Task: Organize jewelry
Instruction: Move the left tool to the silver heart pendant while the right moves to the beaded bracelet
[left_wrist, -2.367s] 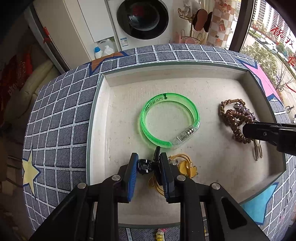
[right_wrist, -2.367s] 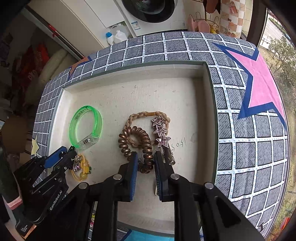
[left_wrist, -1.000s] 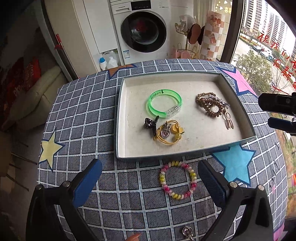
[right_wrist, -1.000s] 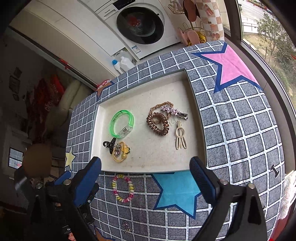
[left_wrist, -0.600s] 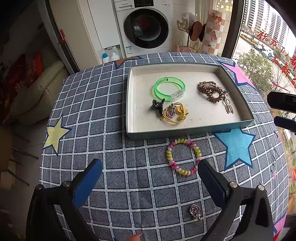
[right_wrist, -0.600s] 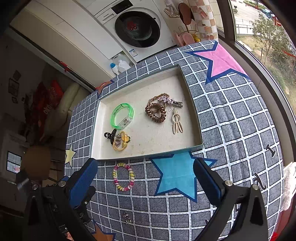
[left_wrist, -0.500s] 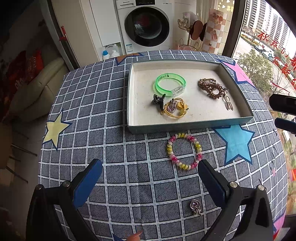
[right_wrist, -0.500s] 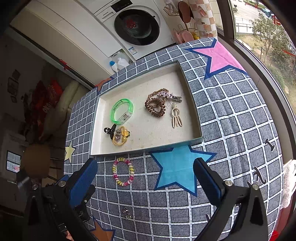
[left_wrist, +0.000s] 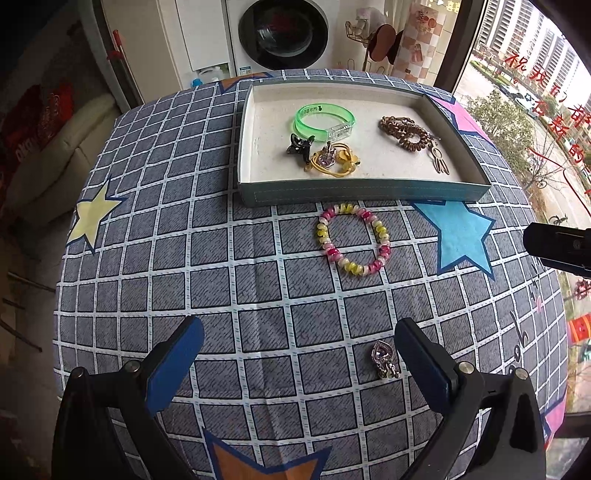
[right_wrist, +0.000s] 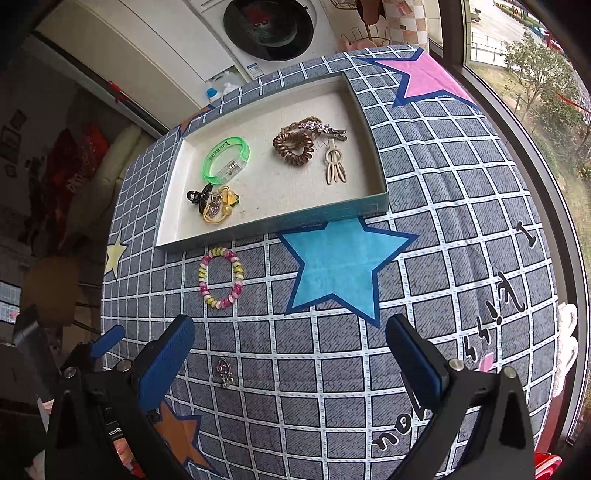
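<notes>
Left tool (left_wrist: 297, 354): jaws wide apart, empty, held above the near part of the worktop (left_wrist: 221, 266), which is covered by a grey checked cloth with coloured stars. Just inside its right finger (left_wrist: 421, 362) lies a heart-shaped pendant (left_wrist: 382, 356), flat on the cloth and not touching the pad.

Right tool (right_wrist: 290, 356): jaws likewise wide apart, empty, above the near edge of the same worktop. The pendant shows near its left finger (right_wrist: 166, 358), apart from it.

Beyond the pendant, a beaded bracelet (left_wrist: 352, 239) of pink, yellow and white beads lies on the cloth, just in front of the tray (left_wrist: 362, 192) but outside it, beside a blue star print (left_wrist: 461, 232).

Tray contents, left group: a green bangle (left_wrist: 325, 122) towards the far side, a black claw clip (left_wrist: 300, 146) in front of it, and a yellow hair tie with charms (left_wrist: 334, 160) touching the clip. Right group: a brown spiral hair tie (left_wrist: 404, 133) with a braided band and a star-studded clip over it, details too tangled to separate, and a beige hair clip (left_wrist: 439, 162) just in front.

Behind the worktop stands a washing machine (left_wrist: 282, 33).
</notes>
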